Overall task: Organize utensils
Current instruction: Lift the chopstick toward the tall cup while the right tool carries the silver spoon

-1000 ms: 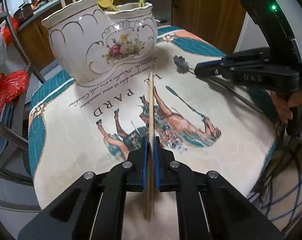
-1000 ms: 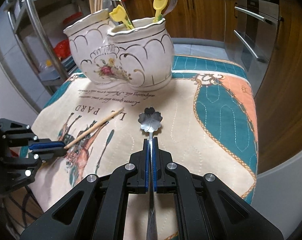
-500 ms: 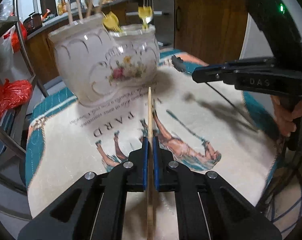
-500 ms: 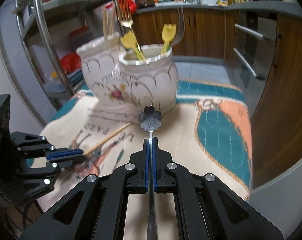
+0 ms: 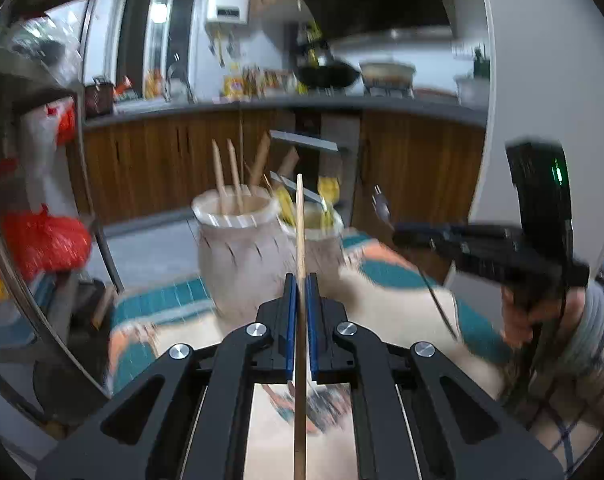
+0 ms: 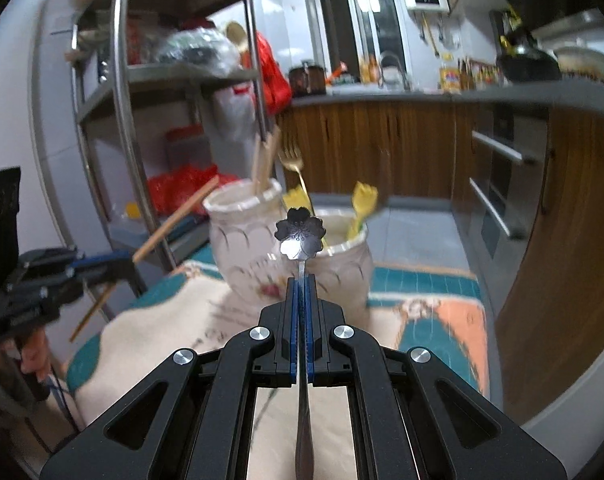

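Up off the cloth (image 5: pixel 386 300), both tongs are closed tight on a utensil each. Left tongs (image 5: pixel 300 280) pinch a wooden chopstick (image 5: pixel 299 224) between the blue pads (image 5: pixel 290 312), with no gap left; the stick runs straight along the fingers, its tip reaching up in front of the holder (image 5: pixel 237 256) and its tail passing back under the camera. Right tongs (image 6: pixel 300 282) clamp the thin stem of a metal spoon (image 6: pixel 300 232) whose bowl is shaped like a flower, and that bowl sits just past the fingertips, level with the rim of the holder (image 6: pixel 334 264) behind it. From the right view the left tongs (image 6: pixel 113 260) show at the far left with the chopstick (image 6: pixel 173 220) slanting up toward the holder's left pot. From the left view the right tongs (image 5: pixel 402 234) reach in from the right, the spoon (image 5: pixel 380 204) tilted and apart from the holder. That holder is a white double pot with a floral print, standing at the far end of the cloth. Its left pot holds several chopsticks (image 5: pixel 229 180); its right pot holds yellow utensils (image 6: pixel 364 200) and a gold fork (image 6: pixel 291 158). Behind are wooden cabinets (image 6: pixel 382 148) and a metal rack (image 6: pixel 161 76). Much of the left view is blurred.
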Demonstrator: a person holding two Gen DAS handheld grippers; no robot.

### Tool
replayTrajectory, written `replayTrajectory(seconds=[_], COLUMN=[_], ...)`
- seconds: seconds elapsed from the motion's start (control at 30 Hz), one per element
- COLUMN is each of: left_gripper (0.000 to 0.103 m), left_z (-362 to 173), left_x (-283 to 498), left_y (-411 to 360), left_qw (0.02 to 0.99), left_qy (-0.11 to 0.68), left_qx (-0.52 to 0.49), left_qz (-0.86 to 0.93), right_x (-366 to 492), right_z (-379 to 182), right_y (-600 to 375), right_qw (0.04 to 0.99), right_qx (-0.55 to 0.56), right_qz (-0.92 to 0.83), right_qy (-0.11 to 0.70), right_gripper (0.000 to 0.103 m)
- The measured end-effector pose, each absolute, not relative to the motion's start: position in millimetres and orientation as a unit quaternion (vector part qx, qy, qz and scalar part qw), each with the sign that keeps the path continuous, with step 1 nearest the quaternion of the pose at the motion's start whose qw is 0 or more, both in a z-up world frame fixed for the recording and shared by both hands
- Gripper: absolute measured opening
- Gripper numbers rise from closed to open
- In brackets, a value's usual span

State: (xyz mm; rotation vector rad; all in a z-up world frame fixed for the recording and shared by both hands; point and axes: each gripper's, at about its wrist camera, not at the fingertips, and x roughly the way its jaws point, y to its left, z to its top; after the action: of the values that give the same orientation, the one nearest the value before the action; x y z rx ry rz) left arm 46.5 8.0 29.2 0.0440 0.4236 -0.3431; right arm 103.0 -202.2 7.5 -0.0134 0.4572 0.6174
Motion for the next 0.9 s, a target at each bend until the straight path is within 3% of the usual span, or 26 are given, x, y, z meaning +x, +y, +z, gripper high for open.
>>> replayTrajectory(seconds=[0.4,0.7,0.9], left_gripper=[0.005,0.005,0.005], left_z=[74,69,53], left_x=[128,183,195], left_y=[45,41,30], left_qw=[0.974,0.975,0.985], left_qy=[0.133,0.102,0.077], left_qx=[-0.076,-0.124,-0.104], left_qz=[-0.164,-0.154,-0.112], right_x=[144,199,220], right_z=[46,56,55], right_y=[-195,-180,-172], right_qw=[0.951,0.961,0.968], right_qx=[0.059,0.109,0.125], right_qz=[0.259,0.226,0.196], right_qy=[0.156,0.114,0.092], right_gripper=[0.004,0.004,0.004])
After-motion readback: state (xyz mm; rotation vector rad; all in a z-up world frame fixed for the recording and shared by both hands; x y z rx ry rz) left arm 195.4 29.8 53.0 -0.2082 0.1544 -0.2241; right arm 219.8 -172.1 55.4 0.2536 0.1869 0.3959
